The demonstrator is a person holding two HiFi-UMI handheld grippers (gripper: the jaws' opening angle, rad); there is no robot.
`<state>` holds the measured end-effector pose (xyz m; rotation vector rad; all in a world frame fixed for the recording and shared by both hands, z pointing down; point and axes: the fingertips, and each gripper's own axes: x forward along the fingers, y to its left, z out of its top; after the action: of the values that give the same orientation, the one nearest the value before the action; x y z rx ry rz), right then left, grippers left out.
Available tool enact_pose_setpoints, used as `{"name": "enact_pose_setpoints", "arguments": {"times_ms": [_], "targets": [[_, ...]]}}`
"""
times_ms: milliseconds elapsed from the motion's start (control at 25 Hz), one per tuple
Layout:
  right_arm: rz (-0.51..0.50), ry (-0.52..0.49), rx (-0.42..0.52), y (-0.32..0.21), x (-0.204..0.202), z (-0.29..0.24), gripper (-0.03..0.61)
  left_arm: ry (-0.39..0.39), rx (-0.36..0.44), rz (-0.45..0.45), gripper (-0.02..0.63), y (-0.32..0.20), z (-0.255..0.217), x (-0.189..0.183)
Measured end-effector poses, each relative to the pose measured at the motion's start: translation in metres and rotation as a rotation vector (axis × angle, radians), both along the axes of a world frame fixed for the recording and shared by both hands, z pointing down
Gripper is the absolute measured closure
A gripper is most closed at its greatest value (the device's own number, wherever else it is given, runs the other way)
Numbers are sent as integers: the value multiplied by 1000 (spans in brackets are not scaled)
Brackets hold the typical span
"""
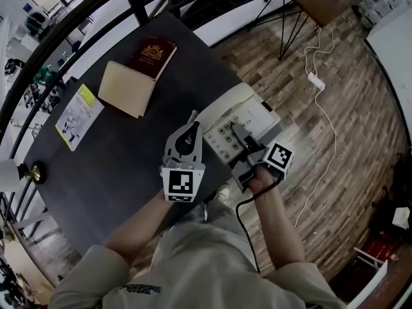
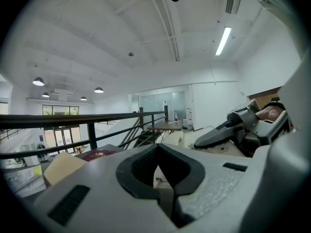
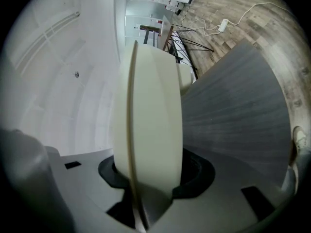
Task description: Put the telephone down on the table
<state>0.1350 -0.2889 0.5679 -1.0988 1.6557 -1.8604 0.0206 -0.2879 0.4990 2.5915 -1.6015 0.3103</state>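
Note:
The cream desk telephone (image 1: 239, 122) is over the right edge of the dark table (image 1: 129, 172), partly out over the wooden floor. My right gripper (image 1: 239, 136) is shut on its near side; in the right gripper view the cream casing (image 3: 148, 106) stands edge-on between the jaws of that gripper (image 3: 148, 178). My left gripper (image 1: 190, 125) sits just left of the telephone above the table, its jaws together with nothing held. In the left gripper view that gripper (image 2: 158, 166) faces the telephone (image 2: 182, 137) and the right gripper (image 2: 243, 127).
On the table's far part lie a maroon passport (image 1: 153, 53), a beige folder (image 1: 126, 87) and a leaflet (image 1: 78, 116). A black railing (image 1: 77, 24) runs behind the table. On the floor to the right are a white power strip (image 1: 315, 80) and its cable.

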Motion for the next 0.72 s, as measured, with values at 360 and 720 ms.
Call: {"name": "enact_pose_setpoints", "arguments": {"times_ms": [360, 720], "targets": [[-30, -15, -62, -46, -16, 51, 388, -22, -122, -17, 611, -32, 59, 0], [-63, 21, -131, -62, -25, 90, 388, -44, -194, 5, 611, -42, 92, 2]]}}
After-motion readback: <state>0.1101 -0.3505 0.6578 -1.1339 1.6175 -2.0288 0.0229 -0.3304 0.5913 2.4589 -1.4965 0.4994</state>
